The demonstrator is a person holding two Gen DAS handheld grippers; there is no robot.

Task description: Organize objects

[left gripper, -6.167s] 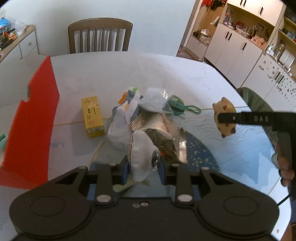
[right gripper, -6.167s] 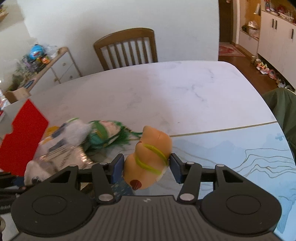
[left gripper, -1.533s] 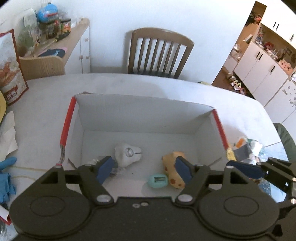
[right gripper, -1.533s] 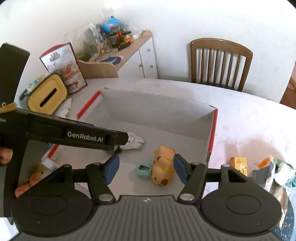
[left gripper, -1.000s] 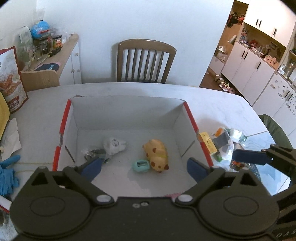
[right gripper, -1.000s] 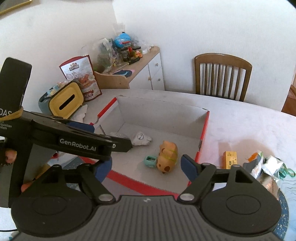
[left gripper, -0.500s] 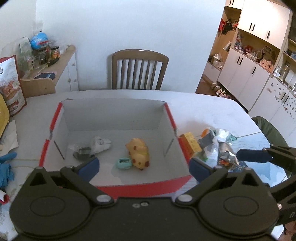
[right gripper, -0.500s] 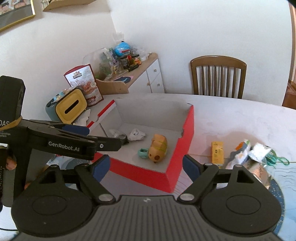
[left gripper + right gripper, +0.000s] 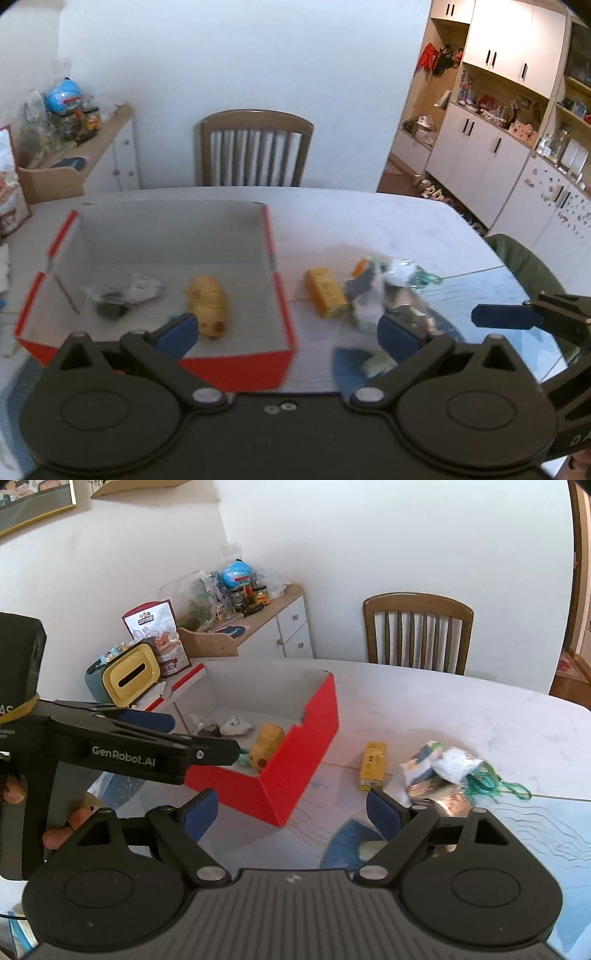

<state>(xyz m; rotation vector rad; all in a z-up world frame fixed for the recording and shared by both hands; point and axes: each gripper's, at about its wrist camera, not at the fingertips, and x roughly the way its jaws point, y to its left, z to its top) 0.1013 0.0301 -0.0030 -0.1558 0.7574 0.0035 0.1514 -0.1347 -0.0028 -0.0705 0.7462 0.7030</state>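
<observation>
Both tools empty: left tool [image 9: 284, 330] open, right tool [image 9: 290, 814] opening, over yellow carton [image 9: 373, 766] beside red cardboard box [image 9: 295, 771]; likely next pick.

one red box [image 9: 236, 369], one yellow carton [image 9: 327, 293], one chair [image 9: 255, 147]

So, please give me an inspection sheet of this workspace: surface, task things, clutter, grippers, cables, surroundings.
Surface: white table, blue patterned mat at near edge.
Job's things: red box holds yellow toy, white toy, teal item; yellow carton and pile of packets lie outside.
Clutter: tissue holder, snack bag.
Grippers: left gripper open, empty; right gripper opening, empty.
Cables: green cord at the pile.
Surroundings: chair, sideboard, cupboards.
</observation>
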